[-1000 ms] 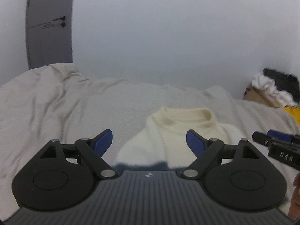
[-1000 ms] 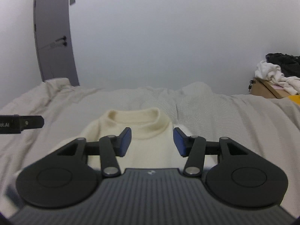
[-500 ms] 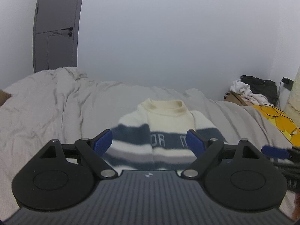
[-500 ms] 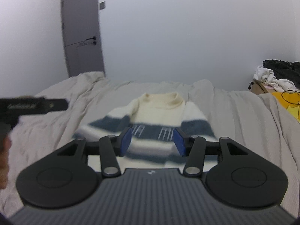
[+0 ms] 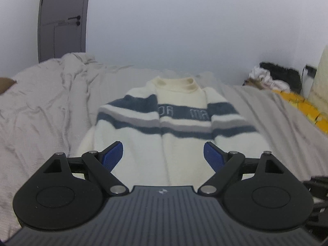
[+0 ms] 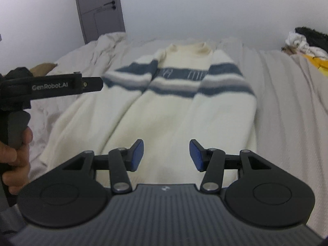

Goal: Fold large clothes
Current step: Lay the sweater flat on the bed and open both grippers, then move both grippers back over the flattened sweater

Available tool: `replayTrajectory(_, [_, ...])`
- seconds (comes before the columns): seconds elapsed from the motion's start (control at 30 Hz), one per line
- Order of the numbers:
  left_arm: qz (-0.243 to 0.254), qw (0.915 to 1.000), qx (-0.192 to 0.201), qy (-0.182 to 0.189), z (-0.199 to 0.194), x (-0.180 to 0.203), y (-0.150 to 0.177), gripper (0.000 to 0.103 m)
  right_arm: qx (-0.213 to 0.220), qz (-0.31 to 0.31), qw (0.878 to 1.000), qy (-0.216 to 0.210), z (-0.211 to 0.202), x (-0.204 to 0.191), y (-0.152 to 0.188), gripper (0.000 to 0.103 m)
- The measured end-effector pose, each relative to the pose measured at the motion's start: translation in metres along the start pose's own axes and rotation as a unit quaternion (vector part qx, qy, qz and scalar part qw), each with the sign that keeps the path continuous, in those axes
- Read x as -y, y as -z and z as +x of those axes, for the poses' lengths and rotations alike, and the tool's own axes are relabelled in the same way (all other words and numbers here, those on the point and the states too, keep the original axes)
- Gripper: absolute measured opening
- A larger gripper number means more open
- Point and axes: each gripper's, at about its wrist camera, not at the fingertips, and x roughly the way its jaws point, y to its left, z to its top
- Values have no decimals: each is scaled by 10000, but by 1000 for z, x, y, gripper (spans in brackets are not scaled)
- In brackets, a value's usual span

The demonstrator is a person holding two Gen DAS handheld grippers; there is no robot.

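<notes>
The striped sweater [image 5: 164,127] lay flat on the bed [image 5: 41,112]. Both the left gripper [image 5: 163,155] and right gripper [image 6: 166,155] hung over its hem, jaws spread, pinching nothing.

Both grippers pulled back; sweater [image 5: 176,127] hem now visible.

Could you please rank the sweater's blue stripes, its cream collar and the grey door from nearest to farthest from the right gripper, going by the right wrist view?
From the right gripper, whose jaws stand open:
1. Blue stripes, across the sweater's chest, straight ahead.
2. Cream collar, at the sweater's far end.
3. Grey door, in the back wall, upper left, beyond the bed.
</notes>
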Motion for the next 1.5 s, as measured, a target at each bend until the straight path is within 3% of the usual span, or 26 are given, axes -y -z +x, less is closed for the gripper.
replayTrajectory(0.23, [-72, 9990, -402, -182, -10, 3, -10, 89, -329, -341, 9989, 32, 28, -4, 21, 52])
replayTrajectory(0.37, [-143, 9984, -531, 110, -42, 14, -36, 89, -512, -380, 9979, 85, 42, -1, 25, 52])
replayTrajectory(0.57, [107, 9984, -411, 376, -97, 41, -73, 95, -667, -216, 9975, 47, 50, 1, 24, 52])
replayTrajectory(0.83, [465, 9959, -337, 692, -140, 67, -95, 101, -785, -257, 9965, 155, 59, 1, 24, 51])
replayTrajectory(0.93, [365, 9952, -432, 797, -139, 67, -97, 101, -777, -295, 9964, 180, 59, 0, 24, 51])
replayTrajectory(1.1, [-103, 9926, -914, 798, -121, 57, -97, 101, -772, -266, 9965, 187, 58, 1, 25, 51])
replayTrajectory(1.27, [-94, 9898, -1143, 841, -114, 63, -95, 101, -774, -230, 9966, 168, 58, 3, 25, 51])
replayTrajectory(1.43, [-262, 9903, -1163, 720, -106, 59, -98, 101, -773, -203, 9967, 165, 56, 5, 24, 51])
replayTrajectory(1.5, [-549, 9886, -1225, 686, -99, 55, -102, 101, -769, -195, 9967, 172, 56, 6, 24, 51])
